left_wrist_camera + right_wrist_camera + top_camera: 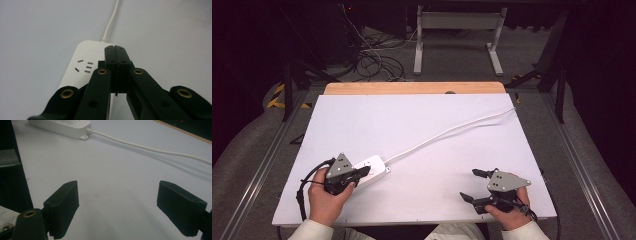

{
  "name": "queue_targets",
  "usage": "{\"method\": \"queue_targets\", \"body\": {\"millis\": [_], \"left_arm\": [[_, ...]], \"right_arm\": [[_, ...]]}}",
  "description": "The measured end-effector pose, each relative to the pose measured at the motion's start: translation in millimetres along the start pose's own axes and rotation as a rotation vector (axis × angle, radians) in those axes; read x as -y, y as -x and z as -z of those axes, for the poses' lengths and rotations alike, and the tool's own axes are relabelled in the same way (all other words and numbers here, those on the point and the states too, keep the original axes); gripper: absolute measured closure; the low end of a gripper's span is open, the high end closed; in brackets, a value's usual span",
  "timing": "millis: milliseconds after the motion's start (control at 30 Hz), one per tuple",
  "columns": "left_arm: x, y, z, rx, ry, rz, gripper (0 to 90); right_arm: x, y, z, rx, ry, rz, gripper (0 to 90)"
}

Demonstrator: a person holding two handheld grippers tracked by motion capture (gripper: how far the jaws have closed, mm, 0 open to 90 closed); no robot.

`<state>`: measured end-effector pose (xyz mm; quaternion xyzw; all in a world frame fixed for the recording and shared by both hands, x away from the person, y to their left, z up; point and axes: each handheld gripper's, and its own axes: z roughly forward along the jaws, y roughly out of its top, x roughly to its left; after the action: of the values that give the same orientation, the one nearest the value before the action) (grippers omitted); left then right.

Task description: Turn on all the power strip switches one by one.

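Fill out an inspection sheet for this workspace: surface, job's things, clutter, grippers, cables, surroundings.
Surface: white board on a wooden table, bare apart from the job's things.
Job's things: white power strip lying flat at the near left.
Clutter: nothing seen.
Grippers: left gripper shut, its tips over the strip, nothing between them; right gripper open above bare board.
Cables: strip's white cord runs to the far right edge; black gripper cable.
Surroundings: grey floor, tangled wires, white frame legs.
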<state>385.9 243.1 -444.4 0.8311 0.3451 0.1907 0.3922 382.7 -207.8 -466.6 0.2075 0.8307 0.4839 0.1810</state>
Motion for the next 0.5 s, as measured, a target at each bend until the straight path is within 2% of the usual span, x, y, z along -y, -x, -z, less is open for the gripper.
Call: {"method": "queue_targets", "body": {"millis": [500], "left_arm": [[-1.0,-3.1,-19.6,-0.007,-0.055,-0.001,90.0]], "right_arm": [[0.3,0.3,0.6,0.0,0.0,-0.003,18.4]]}}
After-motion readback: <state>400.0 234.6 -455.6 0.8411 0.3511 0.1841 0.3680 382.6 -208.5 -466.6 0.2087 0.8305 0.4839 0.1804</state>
